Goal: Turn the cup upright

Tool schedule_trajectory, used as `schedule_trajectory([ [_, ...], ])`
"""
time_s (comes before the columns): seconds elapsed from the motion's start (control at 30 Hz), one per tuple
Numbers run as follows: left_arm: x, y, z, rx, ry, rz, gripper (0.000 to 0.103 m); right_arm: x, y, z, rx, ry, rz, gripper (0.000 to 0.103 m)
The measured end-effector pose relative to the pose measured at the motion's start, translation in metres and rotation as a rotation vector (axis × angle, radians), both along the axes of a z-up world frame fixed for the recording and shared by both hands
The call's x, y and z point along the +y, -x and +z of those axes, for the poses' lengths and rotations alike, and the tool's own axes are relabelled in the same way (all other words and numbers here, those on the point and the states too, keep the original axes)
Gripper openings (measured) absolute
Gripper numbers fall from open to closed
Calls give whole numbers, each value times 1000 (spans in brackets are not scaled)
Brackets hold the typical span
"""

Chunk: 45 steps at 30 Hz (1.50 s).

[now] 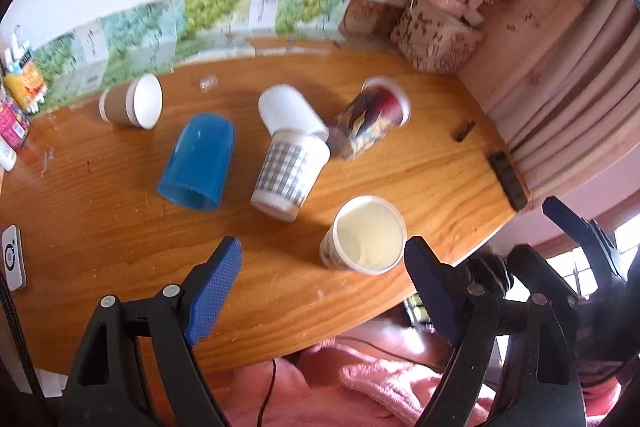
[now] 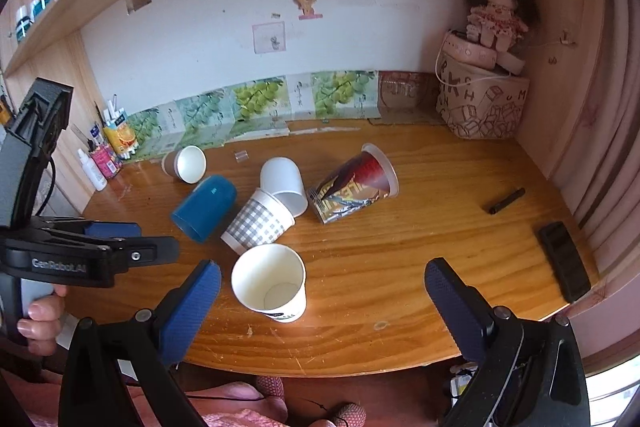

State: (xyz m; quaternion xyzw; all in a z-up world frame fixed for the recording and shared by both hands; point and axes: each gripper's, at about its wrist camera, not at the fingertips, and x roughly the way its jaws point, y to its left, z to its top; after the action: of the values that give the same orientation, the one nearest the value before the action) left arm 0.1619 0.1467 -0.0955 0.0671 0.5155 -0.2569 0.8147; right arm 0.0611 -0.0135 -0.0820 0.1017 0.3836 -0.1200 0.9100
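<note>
L gripper (image 1: 320, 263): jaws wide, holding nothing, hovering over near table (image 1: 100, 219) edge. R gripper (image 2: 322, 291): jaws wide, holding nothing. White cup (image 2: 269, 282) upright betw R fingers, touching neither; stands near front edge. Behind it, on sides: checked cup (image 2: 258, 223), blue cup (image 2: 204, 207) beside it, plain white cup (image 2: 285, 185) touching checked one, printed cup (image 2: 352, 189) to right. Brown cup (image 2: 184, 163) further back, on side. Bag (image 2: 480, 103) w/ doll (image 2: 496, 11) in far R corner.
</note>
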Motion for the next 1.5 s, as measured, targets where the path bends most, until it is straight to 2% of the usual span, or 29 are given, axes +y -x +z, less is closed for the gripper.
schedule_trajectory([
  [0.13,-4,13,14,-70,71,66,86,-7,12,23,-45,-7,46,102],
  [0.33,0,35,37,-172,136,253,92,-13,26,46,-112,-43,106,102],
  [0.47,-3,58,46,-276,102,333,93,-16,39,61,-166,-81,128,102],
  [0.6,-4,83,52,-339,78,406,95,-19,52,69,-204,-64,78,102],
  [0.67,-3,94,56,-362,87,433,102,-19,60,70,-216,-53,63,102],
  [0.73,-4,104,61,-381,100,439,102,-19,67,71,-227,-49,58,102],
  [0.9,-15,121,71,-433,69,410,102,-18,83,75,-263,-50,45,102],
  [1.17,-24,143,89,-558,121,379,102,-24,99,80,-317,-49,13,102],
  [1.27,-30,146,93,-597,126,362,102,-23,100,81,-324,-36,26,102],
  [1.5,-39,143,101,-669,128,390,103,-32,96,83,-327,-7,25,103],
])
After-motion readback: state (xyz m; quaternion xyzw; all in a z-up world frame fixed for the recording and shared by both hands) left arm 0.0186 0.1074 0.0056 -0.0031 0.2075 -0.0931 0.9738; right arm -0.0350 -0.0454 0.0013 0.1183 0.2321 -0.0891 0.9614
